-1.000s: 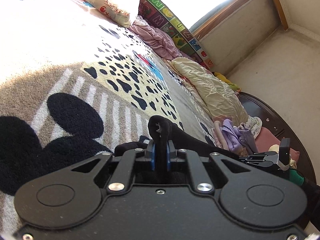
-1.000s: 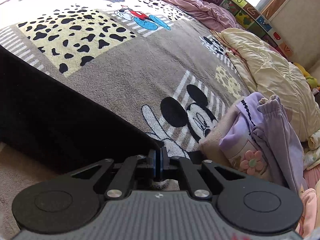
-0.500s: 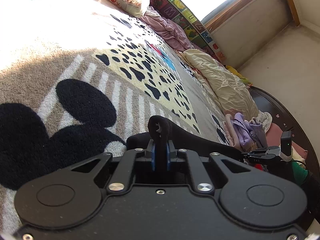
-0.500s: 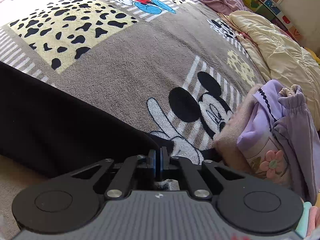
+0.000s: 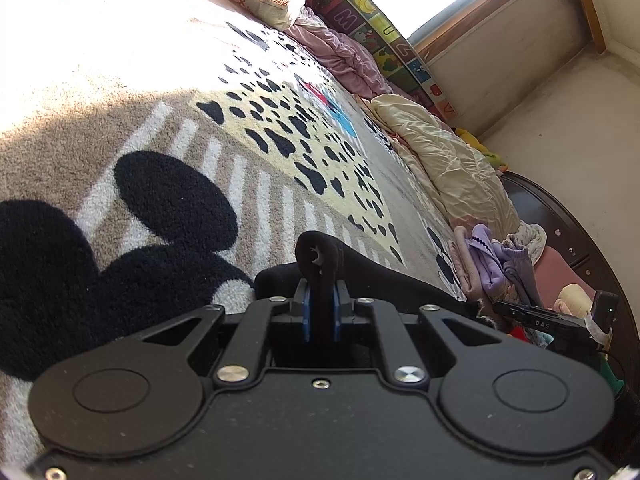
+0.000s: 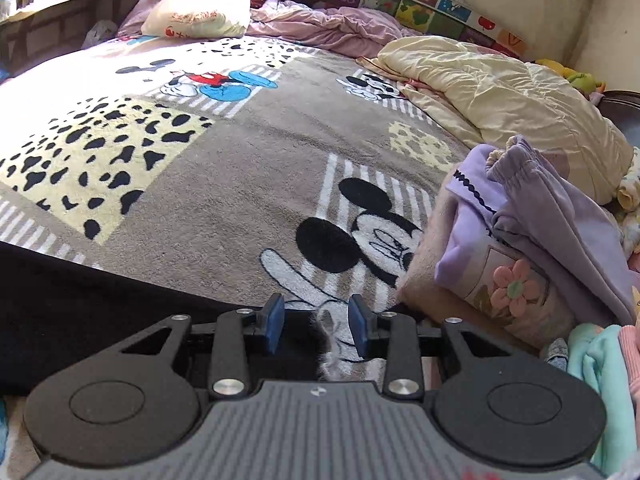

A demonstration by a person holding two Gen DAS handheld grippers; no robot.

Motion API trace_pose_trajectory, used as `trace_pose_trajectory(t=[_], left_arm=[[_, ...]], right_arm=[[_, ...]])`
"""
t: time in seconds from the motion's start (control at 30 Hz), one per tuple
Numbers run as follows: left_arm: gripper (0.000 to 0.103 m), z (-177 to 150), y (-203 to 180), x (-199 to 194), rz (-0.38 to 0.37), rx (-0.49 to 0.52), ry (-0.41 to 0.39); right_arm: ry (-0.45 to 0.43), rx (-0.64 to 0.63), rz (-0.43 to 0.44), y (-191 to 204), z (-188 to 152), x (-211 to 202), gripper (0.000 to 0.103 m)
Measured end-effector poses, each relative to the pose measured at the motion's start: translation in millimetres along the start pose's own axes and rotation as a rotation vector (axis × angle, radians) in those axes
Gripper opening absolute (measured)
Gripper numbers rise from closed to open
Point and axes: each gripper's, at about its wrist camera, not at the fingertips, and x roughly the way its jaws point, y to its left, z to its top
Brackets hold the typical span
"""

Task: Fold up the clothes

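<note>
A black garment (image 6: 80, 312) lies stretched across the near part of the cartoon-mouse blanket (image 6: 248, 168) on the bed. My left gripper (image 5: 320, 312) is shut on a bunched edge of the black garment (image 5: 320, 252), which sticks up between its blue pads. My right gripper (image 6: 318, 322) is opening: its blue pads (image 6: 275, 322) stand apart, touching nothing, with the garment's corner lying on the blanket just below and between them. The right gripper (image 5: 540, 320) also shows at the right of the left wrist view.
A pile of clothes with a lilac top (image 6: 540, 232) and a pink folded piece sits right of my right gripper. A cream quilt (image 6: 500, 96), a pink sheet (image 6: 332, 28) and a pillow (image 6: 200, 4) line the far side. Dark wooden bed frame (image 5: 580, 224) at right.
My right gripper has let go of the black garment's corner, opened, and tipped up so more of the bed shows. My left gripper keeps its hold.
</note>
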Motion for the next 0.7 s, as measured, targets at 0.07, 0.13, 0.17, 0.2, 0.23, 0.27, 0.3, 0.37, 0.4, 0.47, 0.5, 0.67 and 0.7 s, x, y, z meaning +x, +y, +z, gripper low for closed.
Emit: trace_pose_trajectory(t=[0.07, 0.13, 0.17, 0.2, 0.23, 0.27, 0.3, 0.37, 0.4, 0.47, 0.5, 0.67, 0.7], left_arm=[[0.008, 0, -1, 0, 0.001, 0.003, 0.001], [0.008, -1, -1, -1, 0.001, 0.006, 0.002], [0.008, -1, -1, -2, 0.002, 0.008, 0.002], [0.008, -1, -1, -2, 0.004, 0.010, 0.001], [0.008, -1, -1, -3, 0.006, 0.011, 0.000], [0.008, -1, -1, -2, 0.008, 0.012, 0.001], [0.008, -1, -1, -2, 0.009, 0.012, 0.002], [0.009, -1, 1, -1, 0.007, 0.004, 0.007], [0.009, 0, 1, -1, 0.006, -0.001, 0.008], [0.009, 0, 2, 0, 0.005, -0.002, 0.010], [0.009, 0, 2, 0, 0.005, -0.003, 0.011], [0.009, 0, 2, 1, 0.005, -0.003, 0.017], [0.009, -1, 2, 1, 0.005, -0.002, 0.018]], right_arm=[[-0.049, -0.014, 0.103, 17, -19, -14, 0.033], [-0.083, -0.076, 0.176, 39, -39, -18, 0.033], [-0.070, -0.128, 0.158, 49, -47, -11, 0.033], [-0.056, -0.180, 0.138, 59, -55, -4, 0.033], [-0.041, -0.160, 0.133, 58, -60, 7, 0.033], [-0.065, -0.092, 0.144, 48, -63, 13, 0.034], [-0.082, 0.028, 0.140, 32, -63, 20, 0.035], [-0.084, 0.138, 0.084, 10, -63, 23, 0.034], [-0.083, 0.132, 0.056, 4, -63, 23, 0.034], [-0.081, 0.123, 0.010, -6, -64, 21, 0.034], [-0.084, 0.131, -0.020, -10, -66, 18, 0.034], [-0.146, 0.185, -0.075, -19, -85, -1, 0.035], [-0.162, 0.164, -0.063, -14, -86, -3, 0.035]])
